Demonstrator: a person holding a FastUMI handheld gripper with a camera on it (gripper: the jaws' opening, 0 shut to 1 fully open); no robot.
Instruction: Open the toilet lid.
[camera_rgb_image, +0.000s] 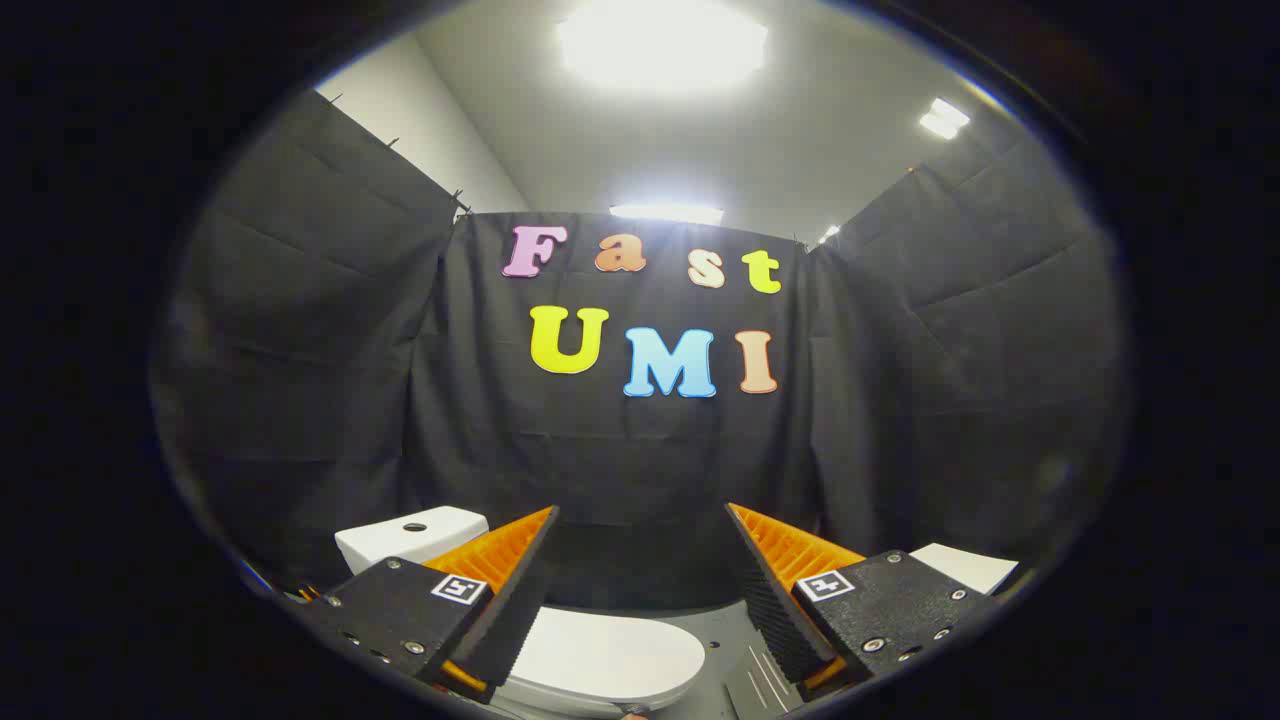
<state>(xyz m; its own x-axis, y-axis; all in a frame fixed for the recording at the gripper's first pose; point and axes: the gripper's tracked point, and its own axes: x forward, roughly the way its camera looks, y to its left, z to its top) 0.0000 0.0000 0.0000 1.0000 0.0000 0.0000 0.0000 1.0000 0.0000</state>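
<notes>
A white toilet stands low ahead, its lid (610, 655) lying flat and closed between and below my fingers. Its white tank (410, 535) with a round button on top rises behind my left finger. My gripper (640, 525) is held well above the lid, pointing at the black cloth wall, and stands open with a wide gap and nothing between its fingers. The left finger covers part of the lid's left side and the seam between lid and tank.
Black cloth walls (640, 450) close in the booth on three sides. A grey floor (725, 640) shows to the right of the toilet. A white flat object (965, 565) sits beyond my right finger. Bright ceiling lights (660, 45) shine overhead.
</notes>
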